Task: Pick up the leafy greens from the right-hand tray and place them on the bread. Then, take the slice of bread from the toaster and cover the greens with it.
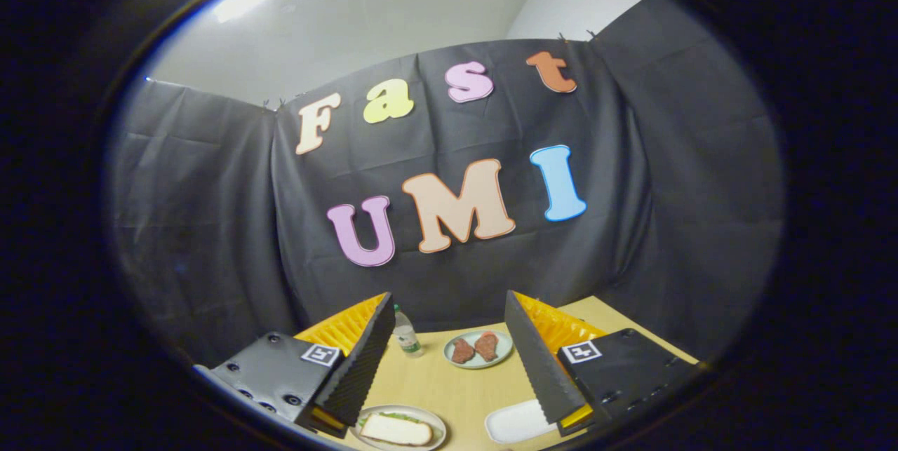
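A slice of bread (395, 430) lies on top of leafy greens (401, 416), whose green edge peeks out along its far side; both rest on a round plate (436, 425) at the near left of the table (449, 384), just beside the left finger's tip. To its right, near the right finger's tip, sits a white tray (515, 421), its visible part bare. Farther off, between the two fingers, a pale plate (478, 361) carries two brownish pieces of meat (474, 349). Left of it stands a small clear bottle (405, 332) with a green cap; its label is too small to read. The gripper (447, 356) hangs above the table with its jaws released, spread wide and grasping nothing. Each finger block bears a square black-and-white marker. Behind the table hangs the black cloth wall (210, 226).
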`<state>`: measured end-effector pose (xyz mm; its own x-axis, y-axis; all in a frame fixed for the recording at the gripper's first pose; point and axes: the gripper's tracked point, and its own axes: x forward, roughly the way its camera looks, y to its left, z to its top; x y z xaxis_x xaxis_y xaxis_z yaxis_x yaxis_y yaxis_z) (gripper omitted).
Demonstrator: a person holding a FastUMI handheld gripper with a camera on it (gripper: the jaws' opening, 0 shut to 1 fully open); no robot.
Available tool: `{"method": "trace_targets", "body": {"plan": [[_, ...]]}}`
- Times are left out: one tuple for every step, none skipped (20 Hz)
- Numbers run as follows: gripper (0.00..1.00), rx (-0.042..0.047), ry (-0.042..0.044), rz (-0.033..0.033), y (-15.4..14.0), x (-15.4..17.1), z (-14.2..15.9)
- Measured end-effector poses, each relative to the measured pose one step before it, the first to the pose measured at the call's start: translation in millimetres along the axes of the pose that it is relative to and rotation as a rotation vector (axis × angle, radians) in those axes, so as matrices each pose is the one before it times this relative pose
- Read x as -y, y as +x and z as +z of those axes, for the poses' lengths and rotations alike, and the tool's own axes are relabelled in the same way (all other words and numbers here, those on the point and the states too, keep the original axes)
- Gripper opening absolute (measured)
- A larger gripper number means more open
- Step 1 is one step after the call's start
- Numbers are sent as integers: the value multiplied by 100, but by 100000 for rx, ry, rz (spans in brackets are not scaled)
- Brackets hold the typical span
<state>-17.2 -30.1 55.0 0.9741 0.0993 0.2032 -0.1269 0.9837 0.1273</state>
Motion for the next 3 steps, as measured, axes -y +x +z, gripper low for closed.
{"method": "trace_targets", "body": {"plan": [[99,261,-934,-200,-227,586,227],[99,-24,-742,85,-295,809,122],[99,85,-508,284,-259,411,279]]}}
